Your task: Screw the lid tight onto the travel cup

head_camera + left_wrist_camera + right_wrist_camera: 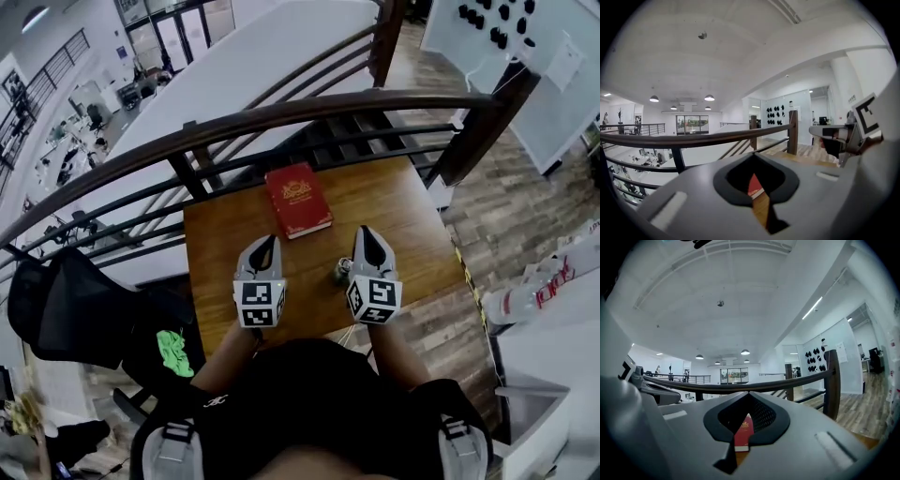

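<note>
A small dark-green travel cup (341, 273) stands on the wooden table (403, 202), partly hidden behind my right gripper (367, 231). That gripper is held above the table, jaws shut with nothing between them. My left gripper (266, 240) hovers beside it on the left, also shut and empty. Both point toward the railing. In the left gripper view the closed jaws (752, 154) frame a strip of table and the red book (753, 186). In the right gripper view the closed jaws (749, 393) also frame that book (743, 431). The cup shows in neither gripper view.
A red book (298, 199) lies on the table's far side. A dark curved railing (281, 117) runs just beyond the table edge. A black chair (66, 309) stands at the left. A white counter with bottles (530, 292) is at the right.
</note>
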Demonstrator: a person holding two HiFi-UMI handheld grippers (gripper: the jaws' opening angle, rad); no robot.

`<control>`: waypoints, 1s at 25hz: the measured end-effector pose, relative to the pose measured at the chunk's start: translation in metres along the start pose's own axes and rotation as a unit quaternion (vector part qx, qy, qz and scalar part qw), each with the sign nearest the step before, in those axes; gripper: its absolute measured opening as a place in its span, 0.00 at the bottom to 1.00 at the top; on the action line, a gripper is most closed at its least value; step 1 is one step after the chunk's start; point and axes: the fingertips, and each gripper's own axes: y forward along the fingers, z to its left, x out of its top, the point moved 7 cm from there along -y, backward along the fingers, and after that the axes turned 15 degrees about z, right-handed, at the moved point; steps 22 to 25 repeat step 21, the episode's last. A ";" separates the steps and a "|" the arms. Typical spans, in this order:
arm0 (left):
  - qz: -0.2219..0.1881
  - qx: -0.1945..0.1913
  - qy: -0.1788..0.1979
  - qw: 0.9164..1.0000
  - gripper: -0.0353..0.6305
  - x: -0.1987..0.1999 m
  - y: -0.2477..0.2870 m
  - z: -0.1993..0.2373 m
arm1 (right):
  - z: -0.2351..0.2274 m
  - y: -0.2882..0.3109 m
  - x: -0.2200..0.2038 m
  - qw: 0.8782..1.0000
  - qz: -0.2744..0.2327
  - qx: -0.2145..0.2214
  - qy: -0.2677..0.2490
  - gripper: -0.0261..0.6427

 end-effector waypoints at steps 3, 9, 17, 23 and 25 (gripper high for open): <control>-0.011 0.007 0.006 1.000 0.13 0.009 -0.001 -0.002 | 0.000 0.001 0.003 1.000 -0.001 0.004 0.000 0.04; -0.017 0.020 0.006 1.000 0.13 0.024 -0.007 0.001 | 0.002 0.004 -0.001 1.000 0.000 0.008 -0.005 0.04; -0.016 0.023 0.009 1.000 0.13 0.021 -0.004 -0.001 | -0.002 0.004 -0.009 1.000 0.009 0.005 -0.002 0.04; -0.015 0.019 0.007 1.000 0.13 0.022 -0.003 -0.003 | -0.004 0.004 -0.011 1.000 0.011 0.003 -0.003 0.04; -0.015 0.019 0.007 1.000 0.13 0.022 -0.003 -0.003 | -0.004 0.004 -0.011 1.000 0.011 0.003 -0.003 0.04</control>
